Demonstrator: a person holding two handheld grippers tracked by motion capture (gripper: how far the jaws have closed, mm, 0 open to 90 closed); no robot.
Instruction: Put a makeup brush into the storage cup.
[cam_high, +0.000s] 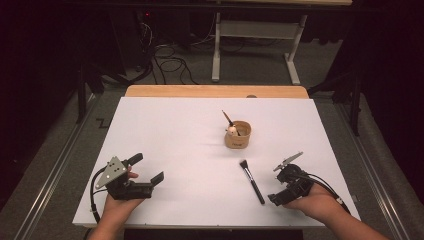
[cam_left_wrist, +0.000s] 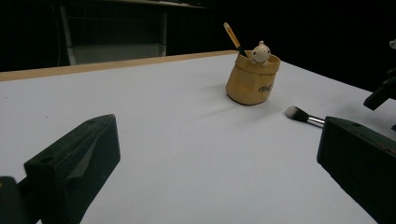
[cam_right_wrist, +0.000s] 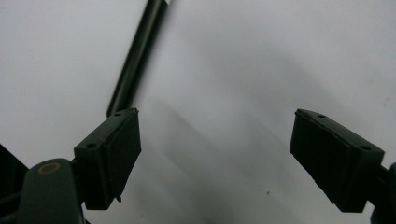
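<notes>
Both grippers rest released on the white table (cam_high: 165, 125).
Left gripper (cam_high: 150, 172) view shows the cup (cam_left_wrist: 252, 79); right gripper (cam_high: 272, 196) view shows the brush (cam_right_wrist: 135, 58) handle, upper left.

Left hand (cam_high: 117, 202) comes in from the bottom edge, forearm angled up and slightly right, wrapped round the left gripper (cam_high: 148, 173). That gripper sits low over the surface, grey plate on top tilted, cable looping down beside the wrist. Its jaws point to the right across the surface and stand wide apart, nothing between them. Over on the other side, the right hand (cam_high: 312, 200) reaches in from the bottom right corner, forearm slanting up and left, gripping the right gripper (cam_high: 273, 199) with its plate raised. In the right gripper view its jaws face steeply down at the surface, spread wide, gap empty.
</notes>
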